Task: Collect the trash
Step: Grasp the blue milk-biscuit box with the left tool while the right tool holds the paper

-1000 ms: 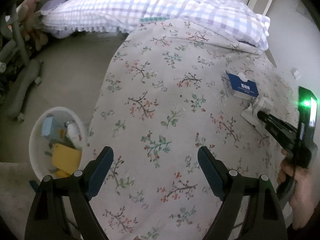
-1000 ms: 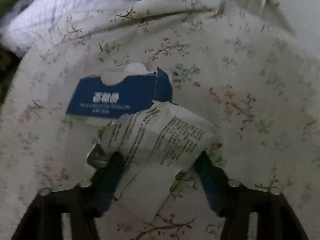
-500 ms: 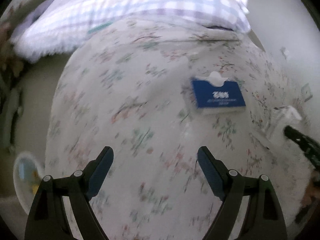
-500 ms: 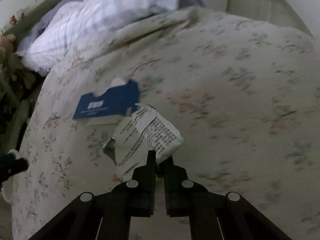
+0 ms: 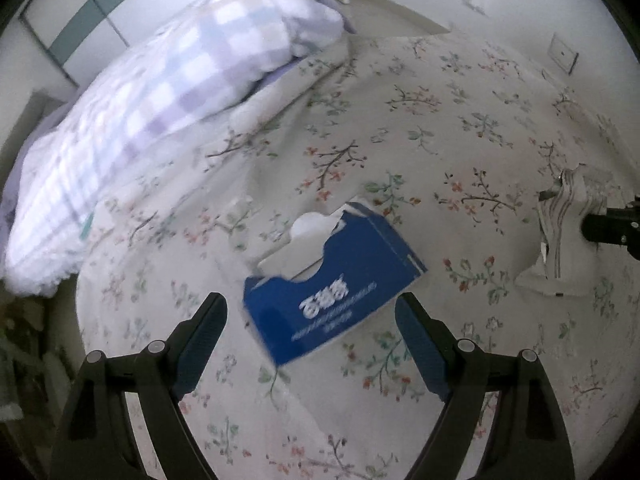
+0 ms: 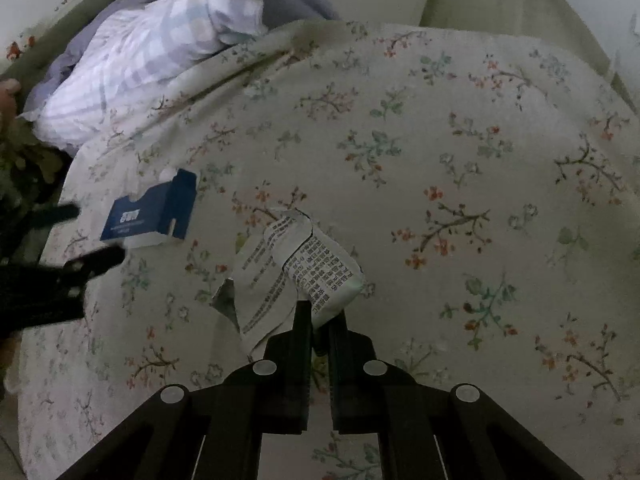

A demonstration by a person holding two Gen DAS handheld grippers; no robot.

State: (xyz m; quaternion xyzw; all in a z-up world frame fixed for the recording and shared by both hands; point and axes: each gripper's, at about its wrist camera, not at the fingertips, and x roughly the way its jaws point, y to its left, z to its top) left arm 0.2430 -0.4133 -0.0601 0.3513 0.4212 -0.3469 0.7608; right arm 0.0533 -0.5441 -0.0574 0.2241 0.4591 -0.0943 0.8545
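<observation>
A flattened blue carton (image 5: pixel 336 280) with white print lies on the flowered bedspread (image 5: pixel 420 128). My left gripper (image 5: pixel 310 316) hangs just above it, open, its fingers standing to either side of the carton's near end without touching. My right gripper (image 6: pixel 320 312) is shut on a torn white wrapper (image 6: pixel 296 268) with black print, lifted a little off the bedspread. From the left wrist view that wrapper (image 5: pixel 564 232) and the right gripper's tip show at the far right. The right wrist view has the blue carton (image 6: pixel 154 212) at the left, with the left gripper's fingers (image 6: pixel 94 260) beside it.
A lilac and white checked pillow (image 5: pixel 160 112) lies at the head of the bed, also seen as the pillow (image 6: pixel 148 56) in the right wrist view. Beyond the bed are a pale wall with a socket plate (image 5: pixel 563 53). The bed's left edge drops to a dark floor.
My left gripper swung from the bed's edge and the white bin over to the blue carton, staying open. My right gripper closed on the wrapper and lifted it away from the carton.
</observation>
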